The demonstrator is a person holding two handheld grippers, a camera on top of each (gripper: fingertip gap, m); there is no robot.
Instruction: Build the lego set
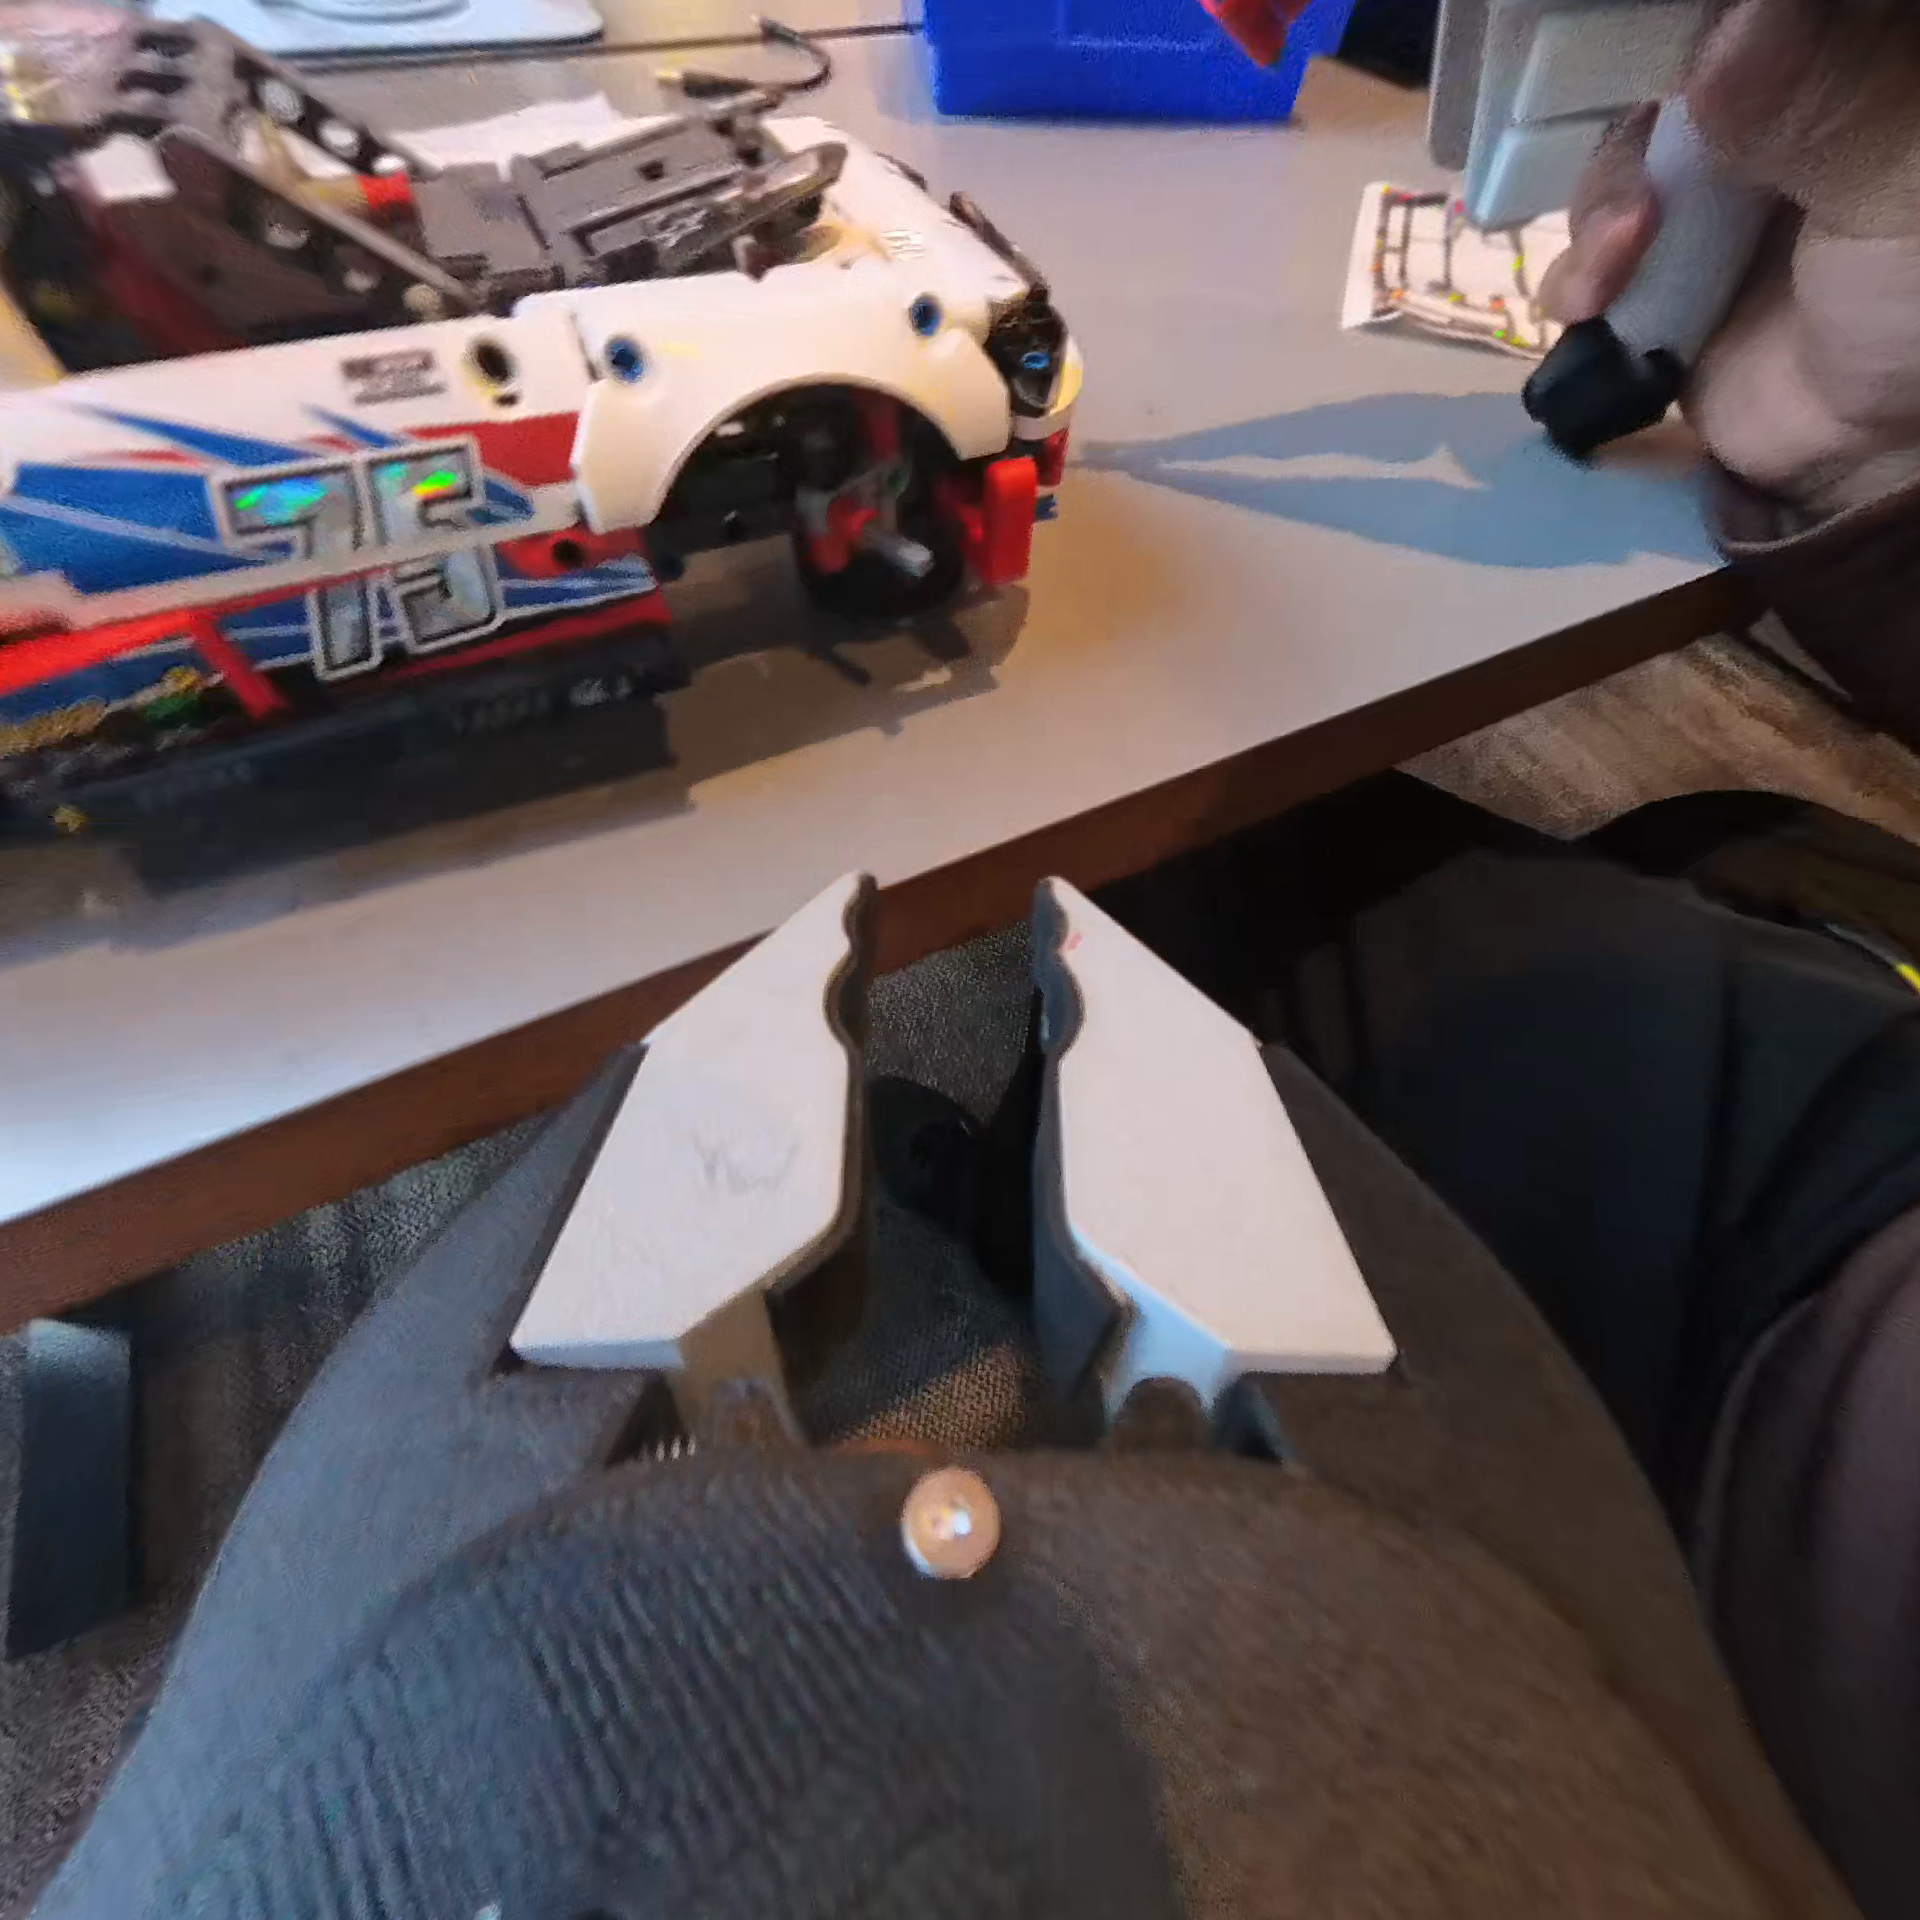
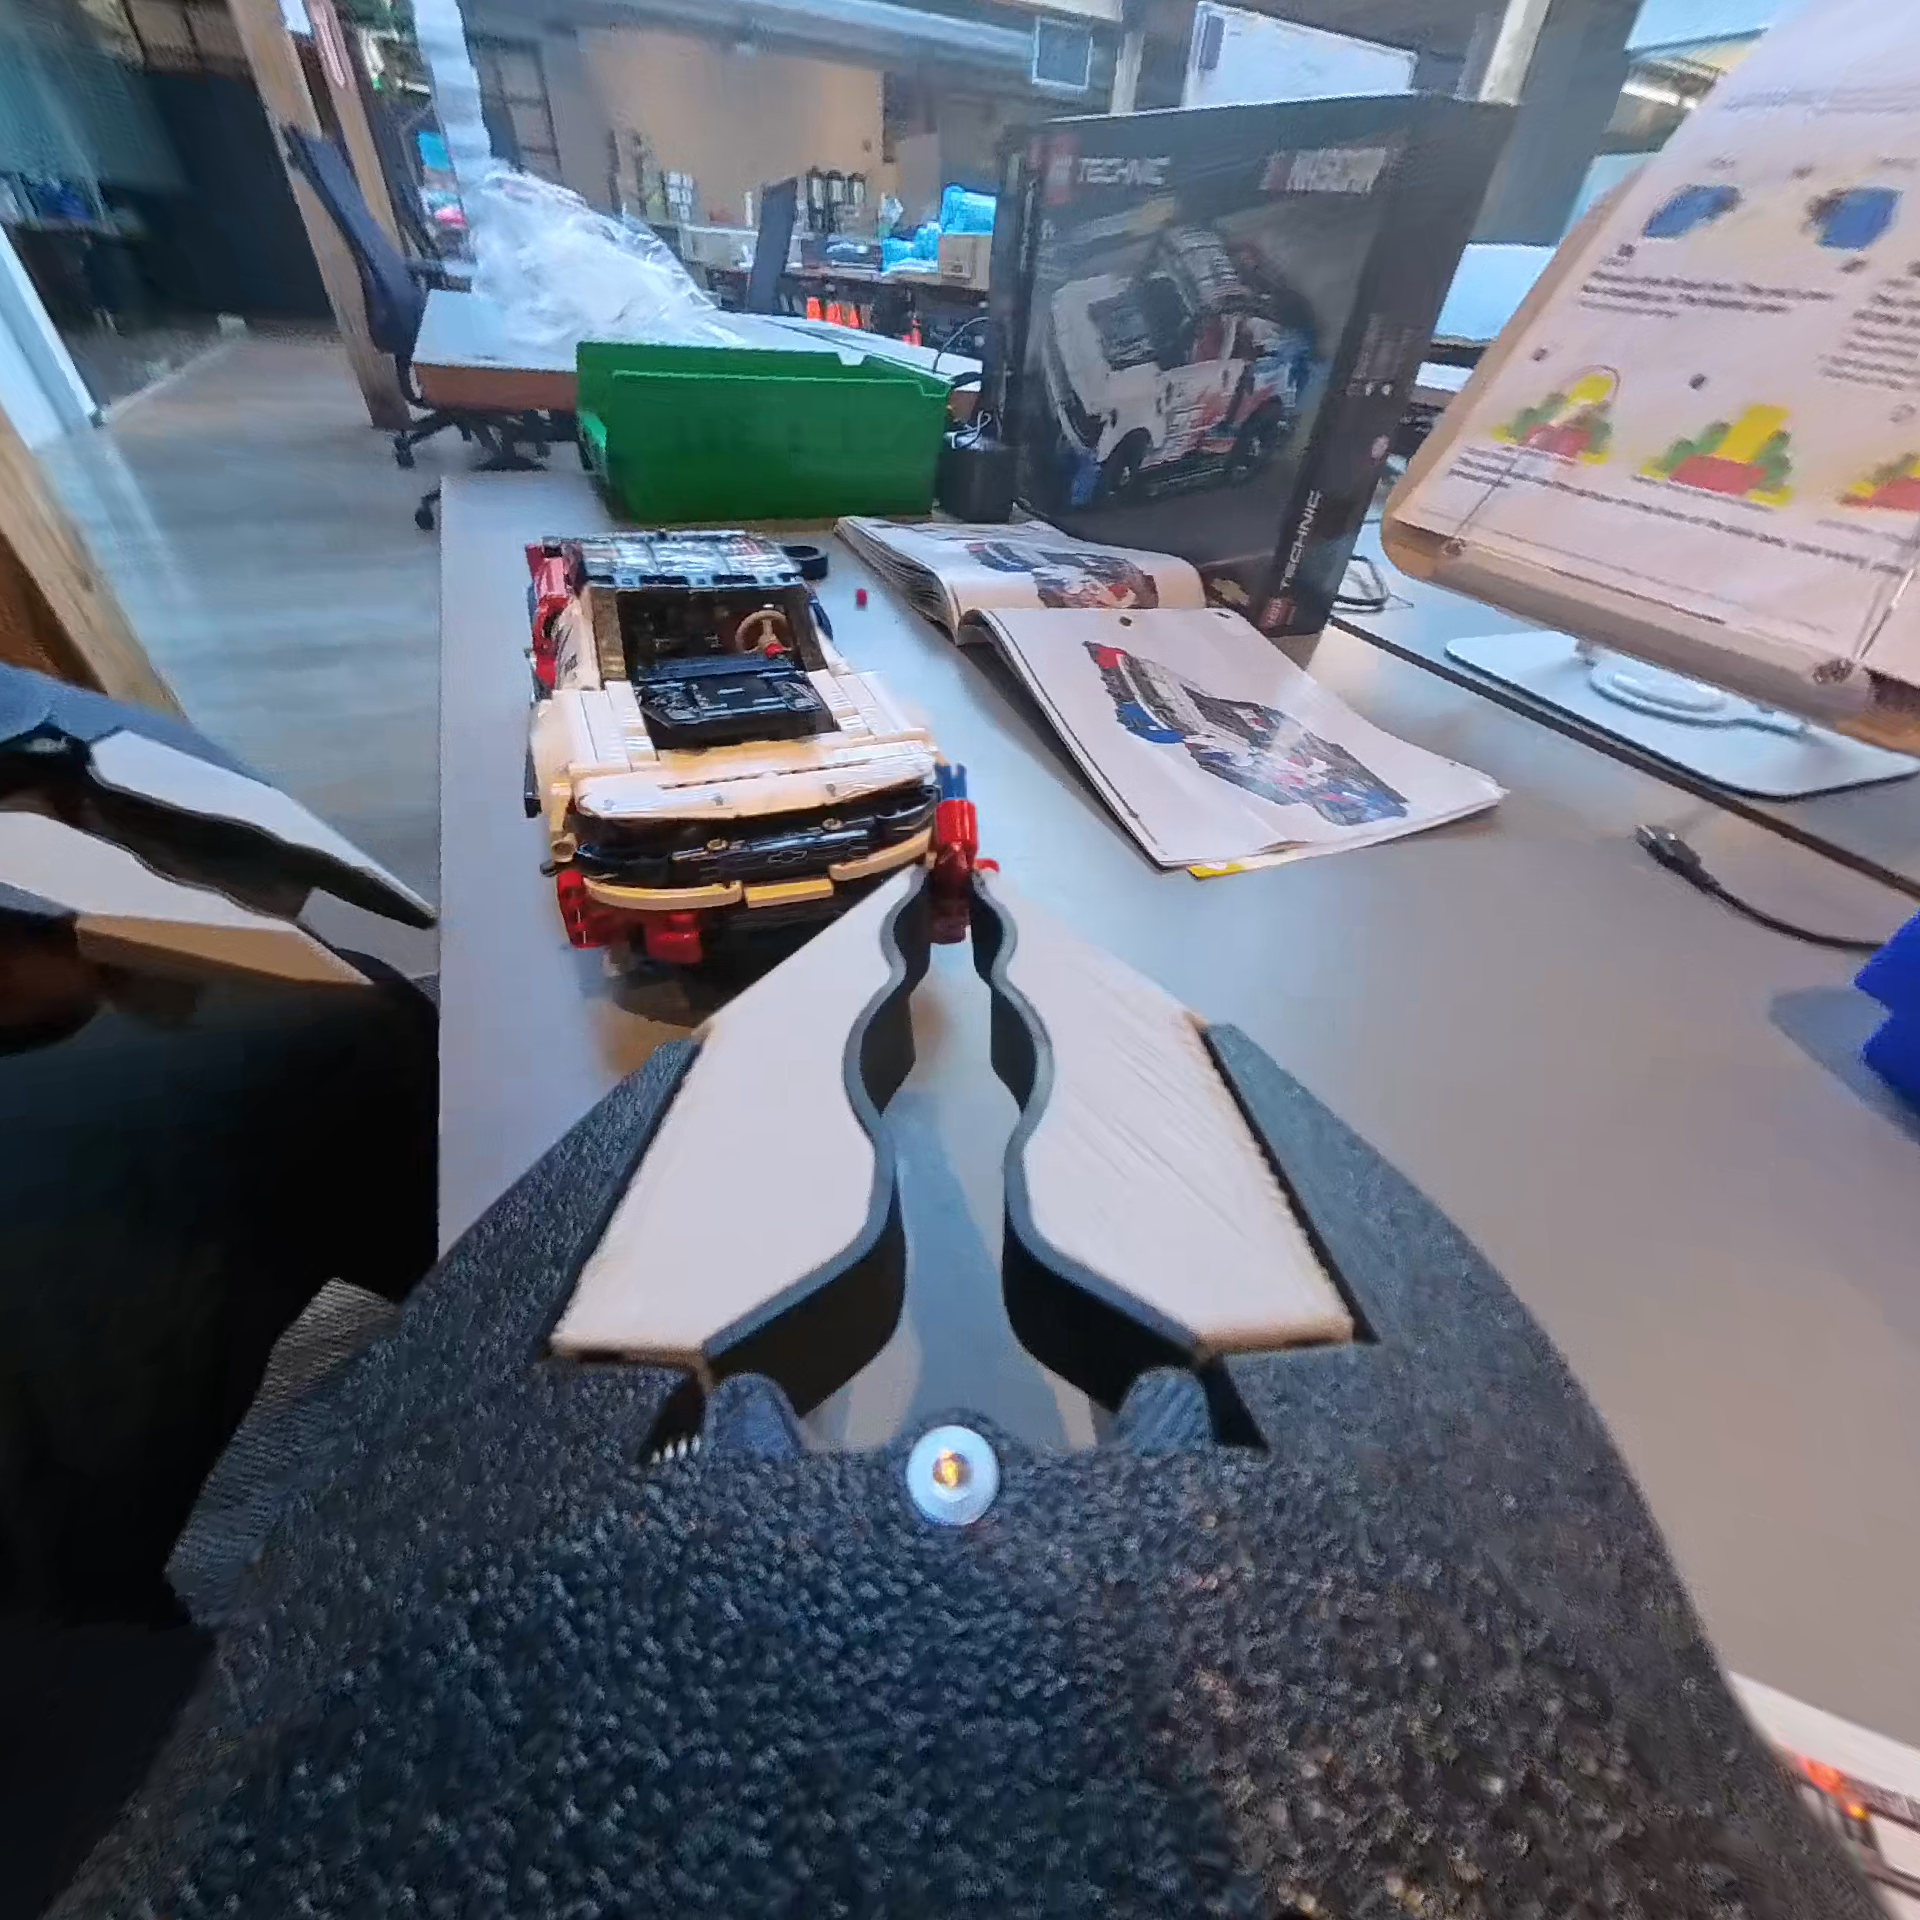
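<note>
A white, red and blue lego race car (image 1: 520, 468) stands on the grey table (image 1: 1247, 644), its front wheel arch without a tyre. It also shows in the right wrist view (image 2: 727, 748), nose toward me. My left gripper (image 1: 951, 904) hangs below the table's near edge, with a black piece (image 1: 930, 1153) wedged between its fingers. It also shows at the left edge of the right wrist view (image 2: 384, 945). My right gripper (image 2: 951, 883) is shut on a small red and blue piece (image 2: 953, 831) beside the car's front corner. It shows at the top right of the left wrist view (image 1: 1600, 390).
An open instruction booklet (image 2: 1195, 727), the set's box (image 2: 1195, 343) and a green bin (image 2: 758, 436) lie behind the car. A page on a stand (image 2: 1683, 395), a cable (image 2: 1745, 894) and a blue bin (image 2: 1891, 1018) are at right. A loose red bit (image 2: 860, 595) lies by the booklet. My right fingertips sit around 20 cm from my left ones.
</note>
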